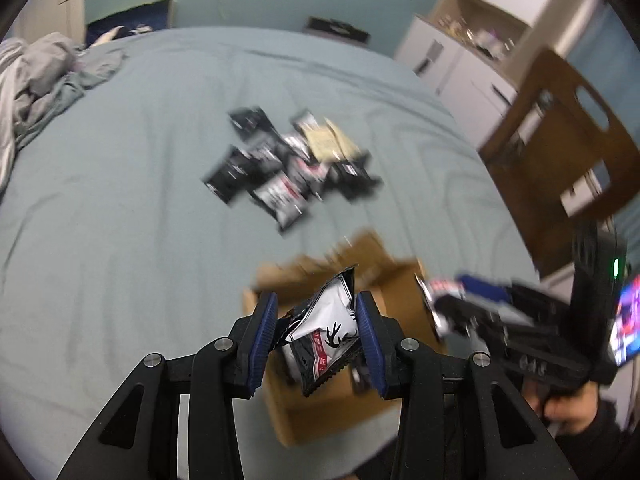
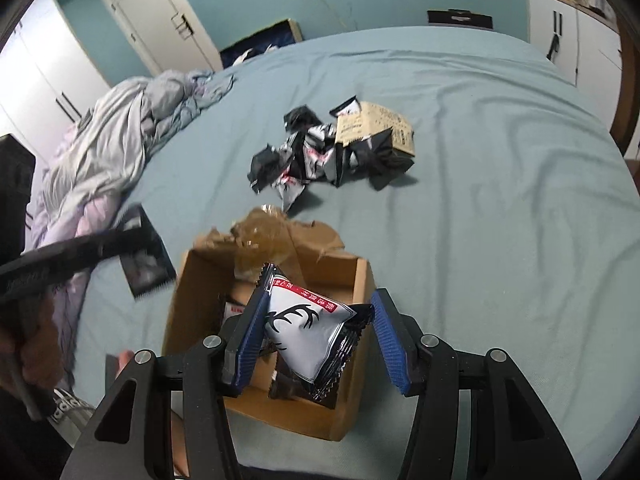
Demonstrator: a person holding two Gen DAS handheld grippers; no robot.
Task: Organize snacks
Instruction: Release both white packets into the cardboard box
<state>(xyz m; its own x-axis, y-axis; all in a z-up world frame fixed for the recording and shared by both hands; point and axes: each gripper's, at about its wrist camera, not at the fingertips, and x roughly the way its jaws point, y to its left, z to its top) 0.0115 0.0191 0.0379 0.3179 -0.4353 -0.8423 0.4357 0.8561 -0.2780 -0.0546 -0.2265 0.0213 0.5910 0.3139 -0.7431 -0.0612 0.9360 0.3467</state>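
Snack packets, one pinched in each set of jaws, hang over the open cardboard box (image 2: pixel 360 280) at the bed's (image 2: pixel 500 200) near edge: the left gripper (image 1: pixel 316 336) grips one packet (image 1: pixel 324 332) low in its frame, the right gripper (image 2: pixel 316 340) another (image 2: pixel 308 336). We judge these foil pouches light, crinkly and slippery, best held across the puffed middle or by a crimped seam. More lie heaped (image 2: pixel 332 152) at mid-frame on the sheet.

I see blue ribbed pads (image 1: pixel 262 344) on black gripper frames. Each held snack packet (image 2: pixel 308 336) is white and black with a black antler print and a red band. The cardboard box (image 2: pixel 180 312) is brown, the bedsheet (image 2: pixel 500 200) pale teal.
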